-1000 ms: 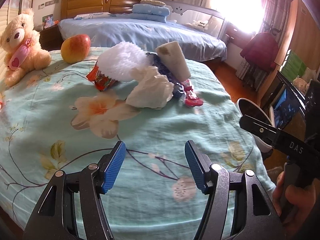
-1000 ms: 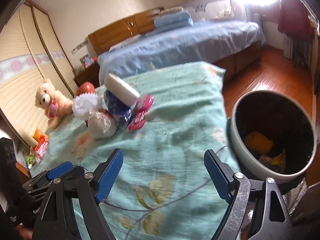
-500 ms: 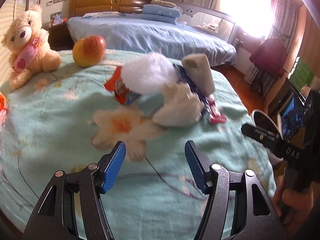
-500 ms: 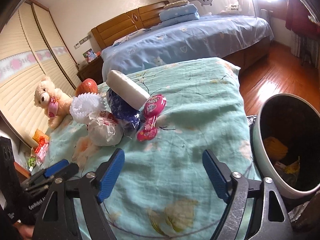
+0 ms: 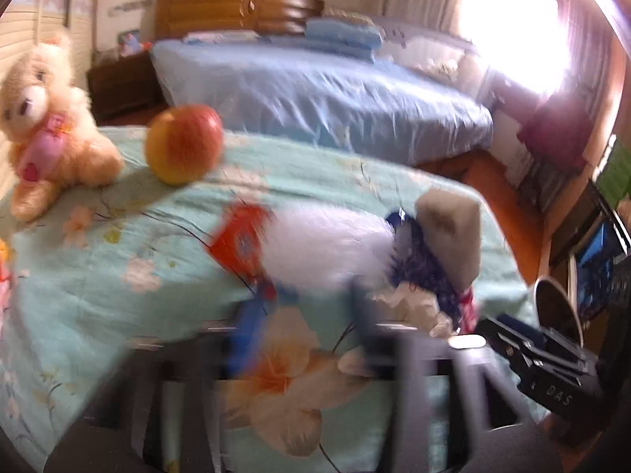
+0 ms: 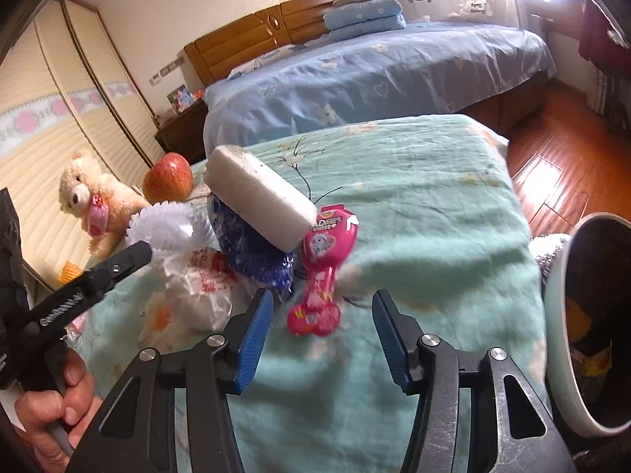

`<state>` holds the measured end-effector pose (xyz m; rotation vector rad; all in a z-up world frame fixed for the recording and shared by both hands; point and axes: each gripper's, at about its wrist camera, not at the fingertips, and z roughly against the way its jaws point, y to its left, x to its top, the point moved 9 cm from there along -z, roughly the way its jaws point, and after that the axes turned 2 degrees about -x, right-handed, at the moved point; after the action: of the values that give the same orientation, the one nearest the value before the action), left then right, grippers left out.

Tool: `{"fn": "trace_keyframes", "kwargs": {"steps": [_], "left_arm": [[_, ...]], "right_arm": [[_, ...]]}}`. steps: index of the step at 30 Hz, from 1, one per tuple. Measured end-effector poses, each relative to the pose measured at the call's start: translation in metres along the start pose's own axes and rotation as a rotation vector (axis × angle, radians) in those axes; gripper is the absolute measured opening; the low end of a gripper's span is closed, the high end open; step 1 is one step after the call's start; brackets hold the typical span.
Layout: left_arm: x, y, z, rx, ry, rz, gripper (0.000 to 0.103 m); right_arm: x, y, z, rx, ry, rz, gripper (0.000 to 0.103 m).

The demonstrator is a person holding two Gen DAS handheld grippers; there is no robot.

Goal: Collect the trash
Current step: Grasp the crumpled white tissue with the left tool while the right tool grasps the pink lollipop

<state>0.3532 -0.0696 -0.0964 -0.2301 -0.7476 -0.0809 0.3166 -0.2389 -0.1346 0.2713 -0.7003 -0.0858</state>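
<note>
Right claw [image 6: 321, 339]: spread, empty, just before pink wrapper [image 6: 321, 276]. Wrapper: flat on bench cloth [image 6: 434, 197], long axis running away from claw, narrow end nearest. Behind: blue bag [image 6: 252, 256], white block [image 6: 258, 201] tilted across it. Bin [image 6: 560, 315]: right, beside bench. Left claw [image 5: 299, 315]: blurred, spread, near white tissue [image 5: 414, 307].

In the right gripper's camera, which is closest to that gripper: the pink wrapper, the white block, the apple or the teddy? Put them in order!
From the right gripper:
1. Pink wrapper, just ahead between the fingers.
2. White block, behind it, atop the pile.
3. Apple and teddy, far left; too close to call.
</note>
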Motion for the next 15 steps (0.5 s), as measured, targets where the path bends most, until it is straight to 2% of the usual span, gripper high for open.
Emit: {"fn": "trace_keyframes", "kwargs": {"steps": [1,2,4,5,10,15], "left_arm": [[-0.005,0.000,-0.006,-0.006,0.026,-0.001,0.001],[-0.012,-0.001,-0.007,-0.017,0.036,0.000,0.001],[-0.024,-0.002,-0.003,-0.021,0.036,-0.010,0.001],[-0.033,-0.002,0.002,-0.032,0.038,-0.010,0.001],[-0.062,0.005,0.021,-0.073,0.049,0.023,0.001],[-0.066,0.003,0.036,-0.106,0.037,0.040,0.001]], "right_arm": [[-0.001,0.002,-0.008,-0.007,0.016,0.012,0.049],[-0.002,0.003,-0.013,-0.013,0.031,0.021,0.035],[-0.008,0.004,-0.022,-0.034,0.059,0.043,0.015],[-0.008,0.006,-0.018,-0.024,0.045,0.045,0.012],[-0.019,0.011,0.004,0.021,0.026,0.050,0.004],[-0.033,0.012,0.022,0.046,0.023,0.049,0.004]]}}
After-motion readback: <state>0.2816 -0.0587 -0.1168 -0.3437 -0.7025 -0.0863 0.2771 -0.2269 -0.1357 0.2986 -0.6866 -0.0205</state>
